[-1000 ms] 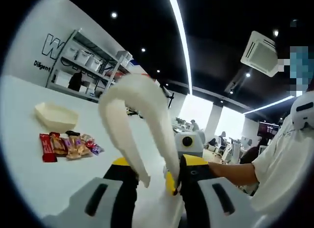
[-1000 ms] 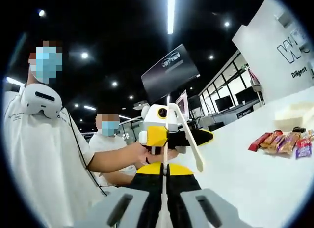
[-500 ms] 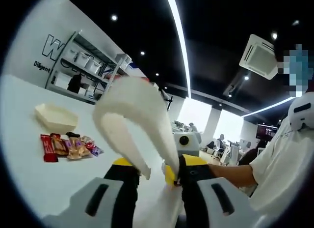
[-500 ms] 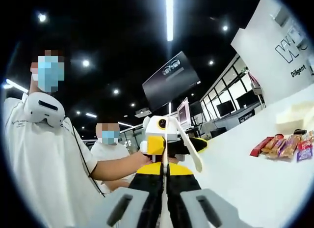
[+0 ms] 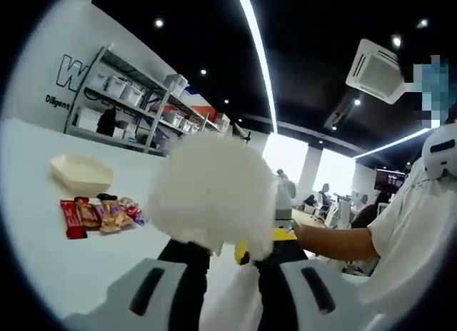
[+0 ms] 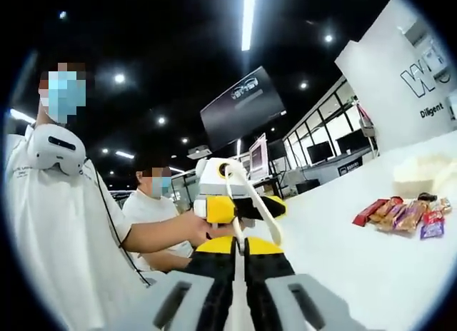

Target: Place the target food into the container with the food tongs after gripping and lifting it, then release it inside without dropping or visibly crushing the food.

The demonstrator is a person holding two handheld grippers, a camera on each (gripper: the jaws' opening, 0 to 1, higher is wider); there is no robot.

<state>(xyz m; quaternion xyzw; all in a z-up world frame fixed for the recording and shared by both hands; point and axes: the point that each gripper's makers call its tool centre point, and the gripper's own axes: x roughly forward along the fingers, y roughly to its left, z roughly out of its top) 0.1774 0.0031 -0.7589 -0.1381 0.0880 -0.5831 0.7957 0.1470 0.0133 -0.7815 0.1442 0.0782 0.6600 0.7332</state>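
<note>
Left gripper view, left to right: cream shallow plastic container at centre left on the white surface; row of wrapped snack bars just below it; white plastic food tongs, blurred, at centre, held between the closed jaws of the left gripper.

Right gripper view: right gripper at lower centre, jaws together on the tongs' lower end; snack bars and container at far right.

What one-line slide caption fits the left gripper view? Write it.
Left gripper holding white plastic food tongs above white table, wrapped snack bars beside cream tray.
</note>
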